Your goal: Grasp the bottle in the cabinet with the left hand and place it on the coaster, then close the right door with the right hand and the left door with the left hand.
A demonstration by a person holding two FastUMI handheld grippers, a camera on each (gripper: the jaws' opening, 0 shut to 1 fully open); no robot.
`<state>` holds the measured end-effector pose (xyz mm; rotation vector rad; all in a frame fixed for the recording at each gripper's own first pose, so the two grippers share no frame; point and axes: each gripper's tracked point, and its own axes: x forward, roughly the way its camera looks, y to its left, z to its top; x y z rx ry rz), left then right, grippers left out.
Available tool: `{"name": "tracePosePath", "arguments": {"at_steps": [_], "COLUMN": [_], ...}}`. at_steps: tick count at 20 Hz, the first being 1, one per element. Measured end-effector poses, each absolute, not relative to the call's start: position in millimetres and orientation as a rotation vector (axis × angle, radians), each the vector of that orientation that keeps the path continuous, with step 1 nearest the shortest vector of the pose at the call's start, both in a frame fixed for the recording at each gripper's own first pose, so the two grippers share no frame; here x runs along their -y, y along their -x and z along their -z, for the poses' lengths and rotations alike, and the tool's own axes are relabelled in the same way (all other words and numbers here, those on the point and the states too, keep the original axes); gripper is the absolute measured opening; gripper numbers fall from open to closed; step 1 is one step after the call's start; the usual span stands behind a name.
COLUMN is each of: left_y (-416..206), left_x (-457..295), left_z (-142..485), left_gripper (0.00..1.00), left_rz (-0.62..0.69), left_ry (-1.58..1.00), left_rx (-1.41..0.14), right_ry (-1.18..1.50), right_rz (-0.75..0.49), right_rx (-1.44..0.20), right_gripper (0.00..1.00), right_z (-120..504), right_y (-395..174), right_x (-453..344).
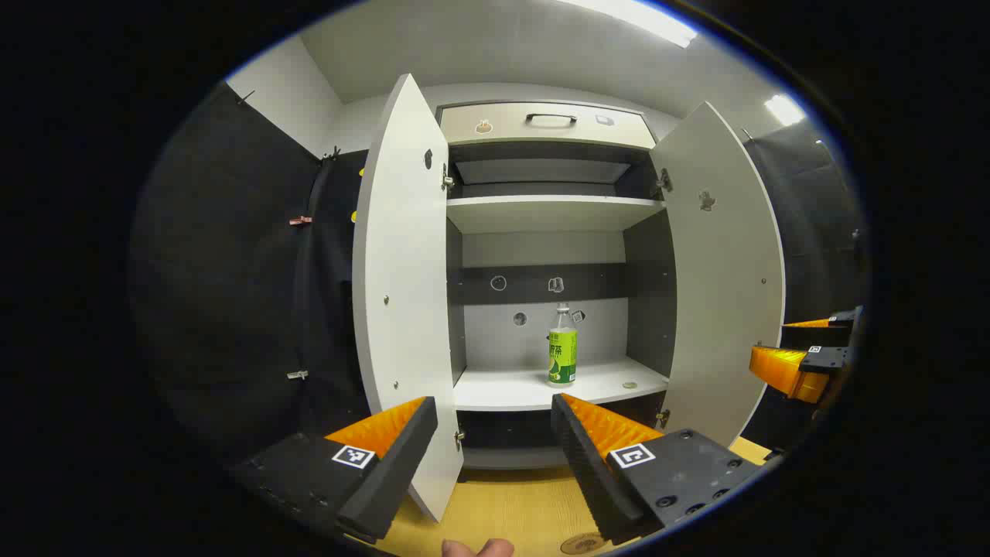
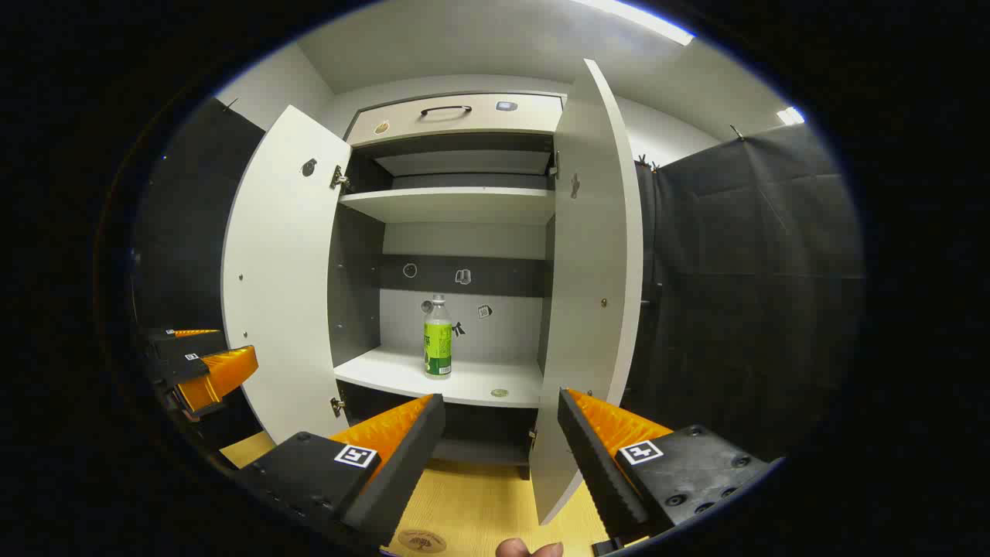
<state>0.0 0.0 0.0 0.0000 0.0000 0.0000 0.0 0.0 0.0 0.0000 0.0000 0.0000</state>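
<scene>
While both doors hang open, bottle point(image 1: 562, 346) stands upright on cabinet point(image 1: 541, 124) lower shelf point(image 1: 510, 391), frame centre. Left tool point(image 1: 493, 418) wide, holding nothing, low in frame. Right tool point(image 2: 501, 414) likewise wide, empty. Coaster point(image 2: 422, 540) on counter point(image 2: 479, 503), bottom edge.

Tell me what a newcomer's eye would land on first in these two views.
The bottle with its green label stands upright, alone on the cabinet's lower shelf. Both white doors, left door and right door, hang wide open. In the foreground, the left tongs and right tongs are open, holding nothing.
</scene>
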Motion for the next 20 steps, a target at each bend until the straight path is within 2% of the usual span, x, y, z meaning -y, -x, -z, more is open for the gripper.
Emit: {"name": "tracePosePath", "arguments": {"at_steps": [20], "left_y": [-6.1], "left_x": [5.5], "left_z": [-2.8], "left_gripper": [0.95], "left_rz": [0.007], "left_ry": [0.004], "left_rx": [0.006], "right_ry": [-0.022], "right_rz": [-0.018], "right_rx": [0.014], "right_gripper": [0.97], "right_z": [-5.7], "right_y": [-2.7], "right_x": [-4.3]}}
